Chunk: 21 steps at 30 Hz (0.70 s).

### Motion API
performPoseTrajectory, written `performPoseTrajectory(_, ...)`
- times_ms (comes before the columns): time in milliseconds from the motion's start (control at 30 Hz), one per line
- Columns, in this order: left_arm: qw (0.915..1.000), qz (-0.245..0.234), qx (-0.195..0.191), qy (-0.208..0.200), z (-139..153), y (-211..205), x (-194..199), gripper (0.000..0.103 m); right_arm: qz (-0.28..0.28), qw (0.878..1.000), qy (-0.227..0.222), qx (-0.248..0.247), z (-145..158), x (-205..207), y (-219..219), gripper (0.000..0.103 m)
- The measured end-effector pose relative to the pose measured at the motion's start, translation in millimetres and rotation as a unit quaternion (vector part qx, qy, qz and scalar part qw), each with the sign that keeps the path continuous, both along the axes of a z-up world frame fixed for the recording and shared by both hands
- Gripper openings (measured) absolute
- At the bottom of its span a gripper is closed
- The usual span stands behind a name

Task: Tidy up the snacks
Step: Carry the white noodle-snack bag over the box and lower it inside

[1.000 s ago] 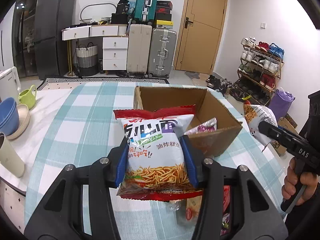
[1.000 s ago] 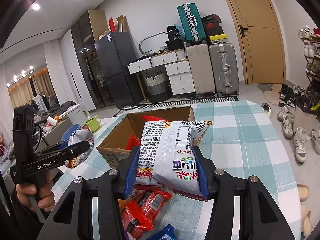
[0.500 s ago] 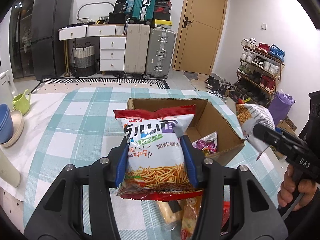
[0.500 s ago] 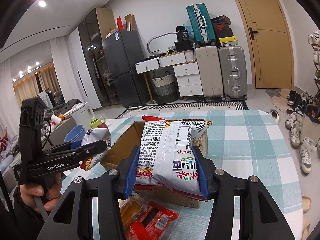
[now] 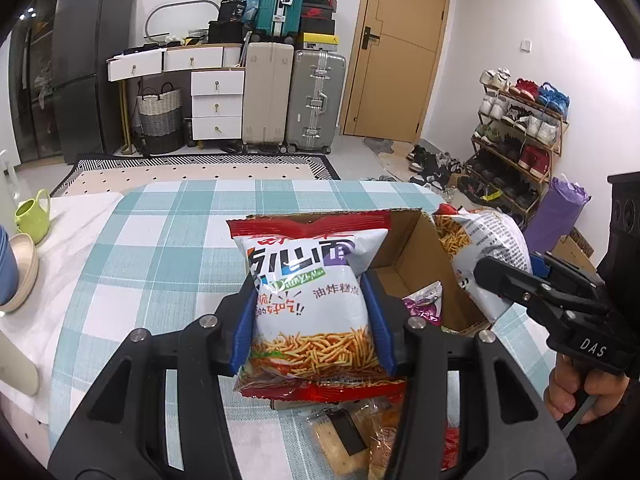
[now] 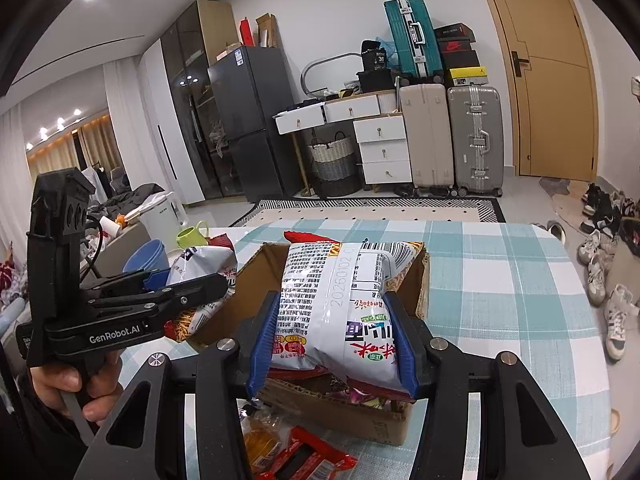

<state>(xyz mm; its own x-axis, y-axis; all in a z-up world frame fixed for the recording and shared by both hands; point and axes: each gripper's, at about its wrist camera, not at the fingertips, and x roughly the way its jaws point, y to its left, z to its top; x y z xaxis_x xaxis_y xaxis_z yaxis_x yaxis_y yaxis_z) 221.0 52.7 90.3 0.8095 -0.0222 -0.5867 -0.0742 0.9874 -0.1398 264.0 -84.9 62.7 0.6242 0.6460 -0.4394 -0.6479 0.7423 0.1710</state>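
My left gripper (image 5: 311,320) is shut on a white and red noodle-snack bag (image 5: 310,292), held upright above the table by the near left side of the open cardboard box (image 5: 420,256). My right gripper (image 6: 334,336) is shut on a second white snack bag (image 6: 340,300), held over the box (image 6: 344,412). In the left wrist view the right gripper (image 5: 532,280) shows at the right with its bag (image 5: 480,248) over the box's right wall. In the right wrist view the left gripper (image 6: 188,284) and its bag (image 6: 200,264) show at the left. A purple packet (image 5: 426,306) lies inside the box.
Loose snack packets (image 5: 360,432) lie on the checked tablecloth (image 5: 152,264) in front of the box, also in the right wrist view (image 6: 296,456). A green mug (image 5: 32,216) and stacked bowls (image 5: 16,272) stand at the table's left. Suitcases, drawers and a shoe rack stand beyond.
Both grippers have risen and moved in toward the box with their bags. The right gripper's bag now hangs over the box's right wall and opening.
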Motion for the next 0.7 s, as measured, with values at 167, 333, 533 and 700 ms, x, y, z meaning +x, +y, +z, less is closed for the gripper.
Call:
performPoseTrajectory(167, 1.0000, -0.007, 0.004, 0.003, -3.0, -3.4, 13.8, 0.046, -0.002, 1.000, 0.004, -0.001, -1.5, 6.6, 0.2, 0.051)
performPoseTrajectory(333, 0.9999, -0.007, 0.004, 0.009, -11.9, -4.1, 27.3, 0.046, -0.003, 1.000, 0.013, -0.006, -6.3, 17.6, 2.8, 0.051)
performPoseTrajectory(533, 1.0000, -0.003, 0.004, 0.008, -17.3, -0.2, 38.2, 0.046, 0.001, 1.000, 0.018, -0.019, -14.7, 28.6, 10.1, 0.051)
performPoseTrajectory(700, 1.0000, -0.005, 0.007, 0.003, -20.1, 0.7, 41.9, 0.046, 0.000, 1.000, 0.018, -0.025, -18.0, 32.8, 11.6, 0.051)
